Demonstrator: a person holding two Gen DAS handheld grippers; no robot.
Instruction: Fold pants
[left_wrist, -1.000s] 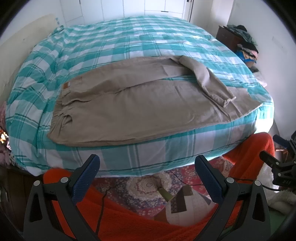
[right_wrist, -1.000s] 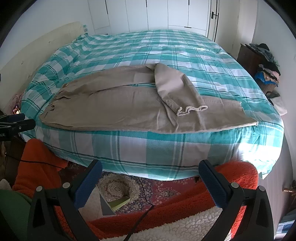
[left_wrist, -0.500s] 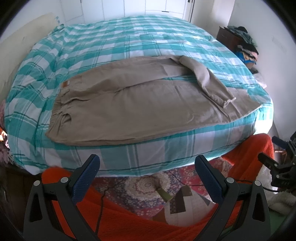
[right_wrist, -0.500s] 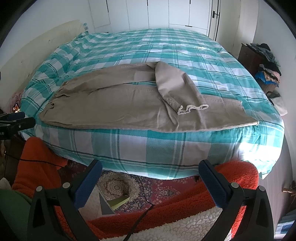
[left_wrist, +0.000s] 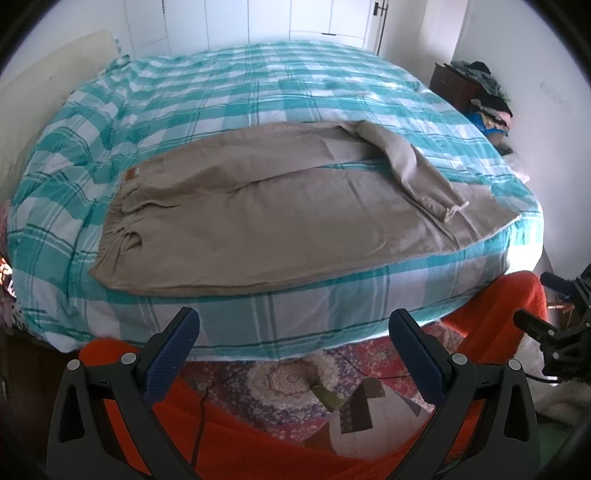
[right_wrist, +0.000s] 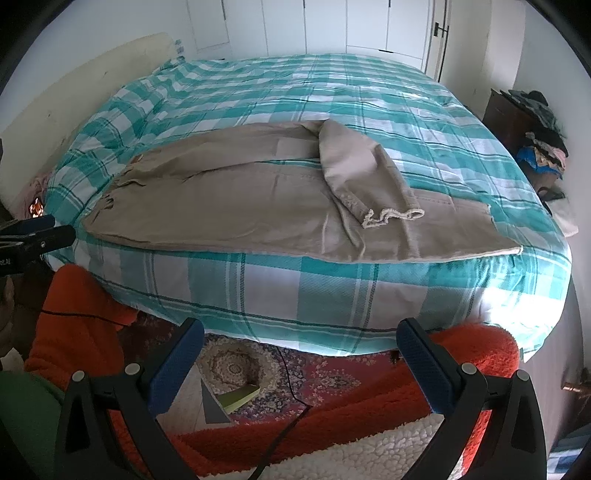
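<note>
Pants (left_wrist: 280, 206) lie spread on our checked bed (left_wrist: 258, 92); our left gripper (left_wrist: 293, 354) and right gripper (right_wrist: 299, 363) hover wide apart, empty.

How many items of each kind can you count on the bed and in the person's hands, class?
Pants: 1
Bedcover: 1
Hand-held gripper: 2, left and right, both open and empty
Total: 4
</note>
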